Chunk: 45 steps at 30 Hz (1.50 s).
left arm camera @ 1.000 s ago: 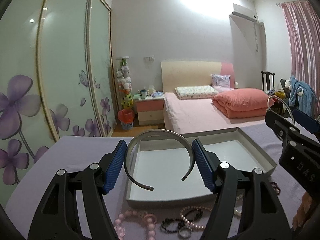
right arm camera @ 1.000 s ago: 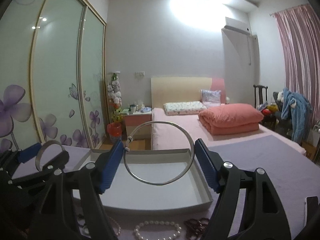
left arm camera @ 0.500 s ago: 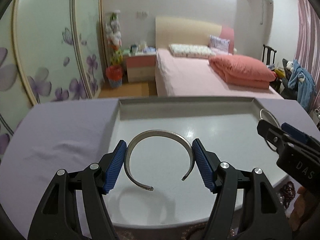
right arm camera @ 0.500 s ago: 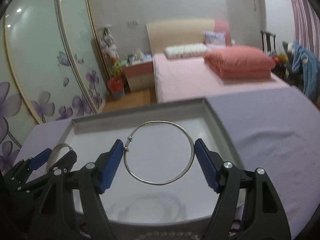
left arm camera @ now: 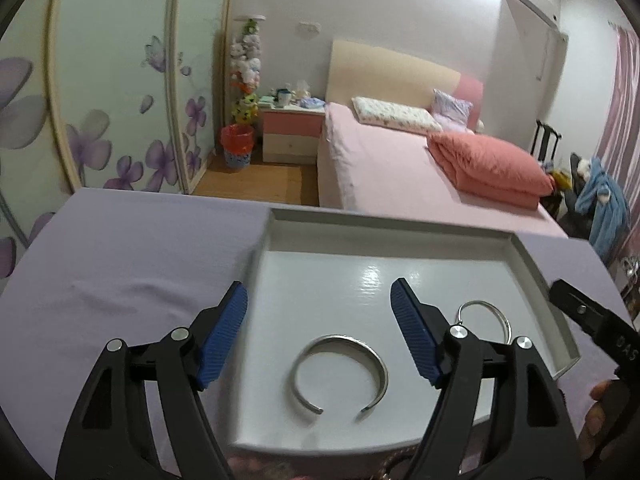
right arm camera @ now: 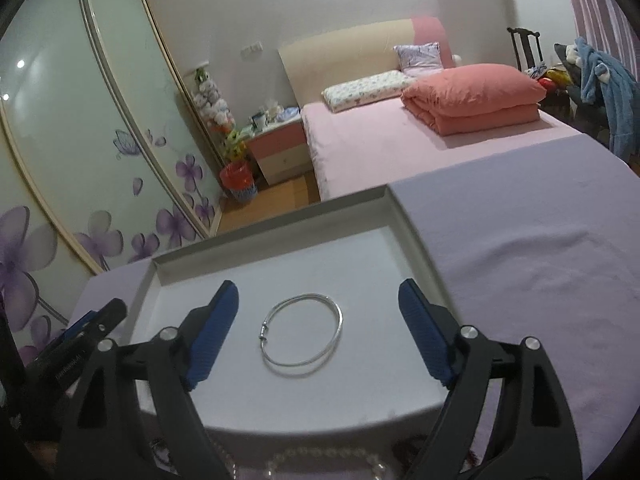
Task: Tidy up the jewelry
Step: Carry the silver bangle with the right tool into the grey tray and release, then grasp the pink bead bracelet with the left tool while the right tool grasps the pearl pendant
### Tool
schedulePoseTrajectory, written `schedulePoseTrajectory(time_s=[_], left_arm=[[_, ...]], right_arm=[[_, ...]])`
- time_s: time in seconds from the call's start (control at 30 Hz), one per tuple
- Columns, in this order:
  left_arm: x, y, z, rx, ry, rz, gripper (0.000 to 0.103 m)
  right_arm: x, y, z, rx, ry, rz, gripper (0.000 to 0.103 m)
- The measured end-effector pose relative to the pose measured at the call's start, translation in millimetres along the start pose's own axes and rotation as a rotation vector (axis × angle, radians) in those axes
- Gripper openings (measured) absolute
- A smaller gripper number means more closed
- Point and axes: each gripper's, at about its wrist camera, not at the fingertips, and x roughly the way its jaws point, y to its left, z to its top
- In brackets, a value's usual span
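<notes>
White tray (left arm camera: 532, 256) on lilac cloth (left arm camera: 132, 256). Left gripper (left arm camera: 320, 336): jaws opening, silver open cuff (left arm camera: 340, 368) lying free between. Right gripper (right arm camera: 318, 326): jaws opening, thin silver bangle (right arm camera: 302, 334) lying free between.

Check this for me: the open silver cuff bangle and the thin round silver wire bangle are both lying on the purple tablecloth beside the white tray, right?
Not quite. The open silver cuff bangle and the thin round silver wire bangle both lie inside the white tray, not on the purple tablecloth. The left wrist view shows both.
</notes>
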Motion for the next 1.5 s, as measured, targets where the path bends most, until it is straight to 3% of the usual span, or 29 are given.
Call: schedulePoseTrajectory(time_s=[0.33,0.57,0.63,0.87,0.97,1.33,1.5], left_arm=[[-62,43,-20,0.009,-0.072,0.102,0.078],[-89,61,-63,0.067,-0.037,0.135,0.084],[-91,64,-74,0.082,-0.014,0.138,0.084],[-93,74,-91,0.062,0.051,0.129,0.084],[-89,74,-94,0.066,0.065,0.119,0.084],[-80,55,-105,0.129,0.089,0.097,0.084],[-74,49,-105,0.147,0.097,0.09,0.083]], right_arm=[[-62,-28,-17,-0.052,-0.023,-0.028,0.08],[-79,-60,-63,-0.108,0.093,-0.119,0.079],[-80,-68,-78,-0.11,0.141,-0.119,0.072],[-82,-65,-113,-0.129,0.228,-0.09,0.062],[-82,-54,-117,-0.183,0.234,-0.098,0.058],[-71,-37,-115,-0.273,0.222,-0.147,0.029],[-68,-30,-113,-0.301,0.223,-0.146,0.023]])
